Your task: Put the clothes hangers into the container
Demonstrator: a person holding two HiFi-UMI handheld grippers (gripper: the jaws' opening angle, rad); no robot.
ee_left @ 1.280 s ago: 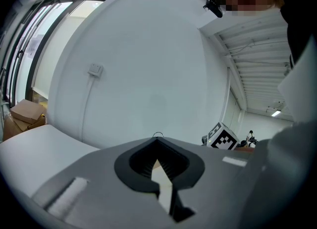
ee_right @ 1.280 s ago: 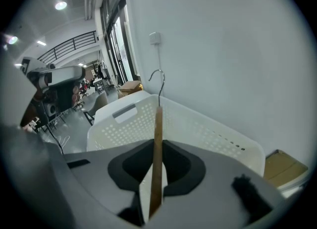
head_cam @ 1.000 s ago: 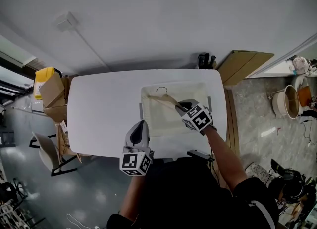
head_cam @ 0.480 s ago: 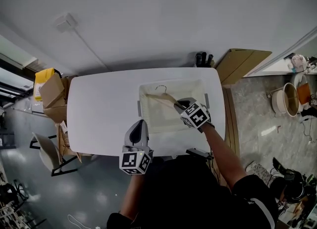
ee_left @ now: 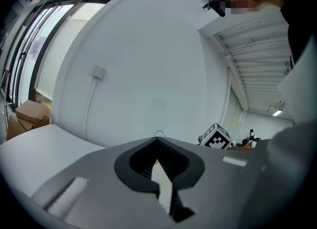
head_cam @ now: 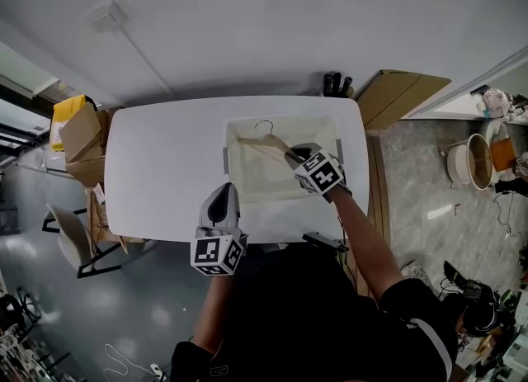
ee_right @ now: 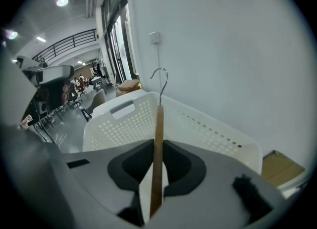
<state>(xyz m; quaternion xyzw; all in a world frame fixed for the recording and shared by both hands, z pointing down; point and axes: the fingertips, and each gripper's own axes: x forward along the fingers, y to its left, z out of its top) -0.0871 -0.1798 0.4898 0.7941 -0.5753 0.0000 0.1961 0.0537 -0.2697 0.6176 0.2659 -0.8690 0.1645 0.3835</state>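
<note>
A white perforated basket (head_cam: 230, 166) stands on the right half of the white table (head_cam: 161, 166). My right gripper (head_cam: 291, 156) is over the basket, shut on the end of a wooden clothes hanger (head_cam: 268, 143). In the right gripper view the hanger (ee_right: 158, 134) runs straight out from between the jaws, and its metal hook (ee_right: 162, 77) rises above the basket's far rim (ee_right: 198, 124). My left gripper (head_cam: 223, 191) hovers at the table's near edge, left of the basket. Its jaws (ee_left: 161, 183) are shut with nothing between them.
Cardboard boxes (head_cam: 81, 137) and a chair (head_cam: 68, 236) stand left of the table. A flat cardboard sheet (head_cam: 404, 96) leans at the right, with a bucket (head_cam: 466, 162) beyond it. Dark objects (head_cam: 336, 84) sit by the wall behind the table.
The head view has shifted, so the table and basket sit a little higher in the picture. The right gripper still holds the hanger over the basket. The left gripper has barely moved.
</note>
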